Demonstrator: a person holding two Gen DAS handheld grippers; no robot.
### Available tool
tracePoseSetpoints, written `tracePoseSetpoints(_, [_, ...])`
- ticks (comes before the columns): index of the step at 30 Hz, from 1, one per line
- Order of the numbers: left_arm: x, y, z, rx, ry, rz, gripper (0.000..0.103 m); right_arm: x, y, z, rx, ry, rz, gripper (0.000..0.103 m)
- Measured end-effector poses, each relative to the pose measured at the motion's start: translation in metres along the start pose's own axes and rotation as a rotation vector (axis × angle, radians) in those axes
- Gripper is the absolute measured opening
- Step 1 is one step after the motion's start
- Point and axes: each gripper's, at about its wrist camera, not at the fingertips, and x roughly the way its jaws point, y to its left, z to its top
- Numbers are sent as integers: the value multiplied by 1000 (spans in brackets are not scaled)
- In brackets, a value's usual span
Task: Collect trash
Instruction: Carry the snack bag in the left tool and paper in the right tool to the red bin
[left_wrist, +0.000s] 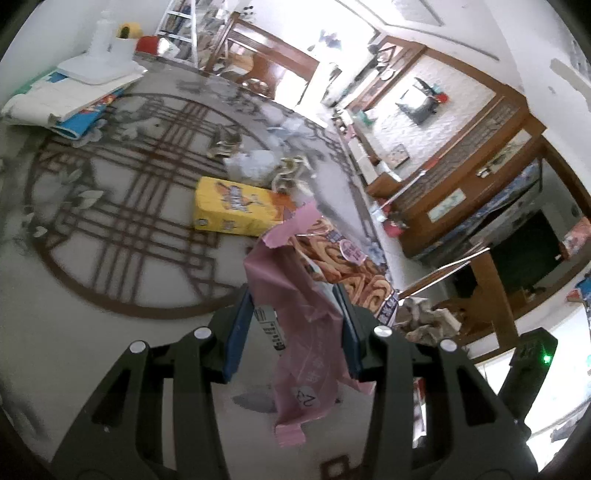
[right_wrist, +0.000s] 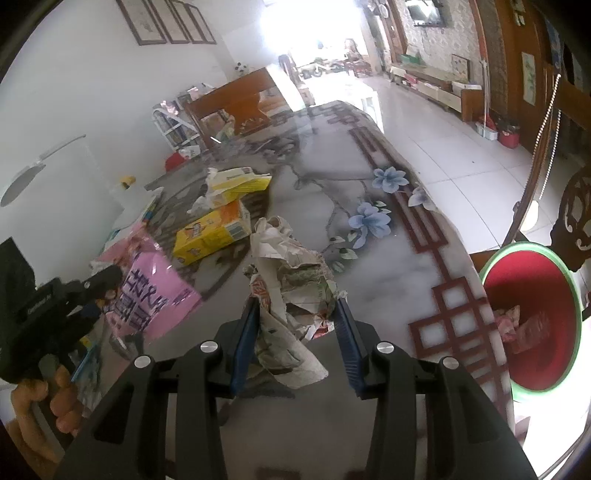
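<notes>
Left tongs (left_wrist: 297, 314), seen from the left wrist view: the blue pads pinch a pink snack wrapper (left_wrist: 306, 325), which hangs crumpled between them above the surface (left_wrist: 74, 350), its printed pastry picture turned toward the right edge. Beyond the wrapper, near the middle of the surface, lies a yellow carton (left_wrist: 232, 210) on its side, with a crumpled white wad (left_wrist: 251, 166) and scraps of paper just behind it. At the far left corner rests a stack of papers and booklets (left_wrist: 70, 99) with a white object on top. Right of the wrapper, near the right edge, sits a crumpled newspaper ball (left_wrist: 428, 321). In the right wrist view, a hand (right_wrist: 44, 406) at the lower left grips the black handle of the left tongs, and the pink wrapper (right_wrist: 155, 295) appears beside it over the left part of the surface. Farther in, the yellow carton (right_wrist: 210, 236) lies with a second, torn yellow box (right_wrist: 240, 184) just behind it. Right tongs (right_wrist: 295, 314): the blue pads are pressed onto a wad of crumpled newspaper (right_wrist: 291, 280), held over the marbled surface (right_wrist: 388, 277) with its blue flower print. Past the right edge, lower down, stands a red bin (right_wrist: 535, 314) with a green rim, with some pinkish trash inside it.
</notes>
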Motion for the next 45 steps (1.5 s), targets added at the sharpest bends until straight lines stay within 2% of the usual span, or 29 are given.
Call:
tracePoseSetpoints(6, [6, -15, -4, 31, 13, -25, 42, -19, 6, -3, -40, -11, 22, 40])
tracePoseSetpoints(10, [10, -21, -6, 38, 23, -46, 42, -38, -3, -4, -46, -21, 4, 40])
tracePoseSetpoints(15, [12, -26, -9, 48, 31, -53, 42, -65, -31, -8, 2, -54, -13, 40])
tracePoseSetpoints(20, [17, -30, -13, 75, 37, -19, 42, -85, -63, -14, 82, -109, -29, 40])
tracePoseSetpoints(24, [28, -40, -19, 123, 65, 26, 42, -92, -95, -17, 199, -125, 27, 40])
tracePoseSetpoints(28, [37, -59, -30, 181, 78, 25, 42, -101, -122, -18, 254, -148, 31, 40])
tracePoseSetpoints(31, [49, -77, -41, 174, 95, -33, 42, -107, -138, -19, 281, -171, 8, 40])
tracePoseSetpoints(34, [72, -100, -54, 165, 142, -100, 42, -111, -160, -24, 309, -184, -54, 40])
tracePoseSetpoints(45, [139, -208, -83, 312, 272, -260, 42, -124, -240, -54, 458, -197, -224, 41])
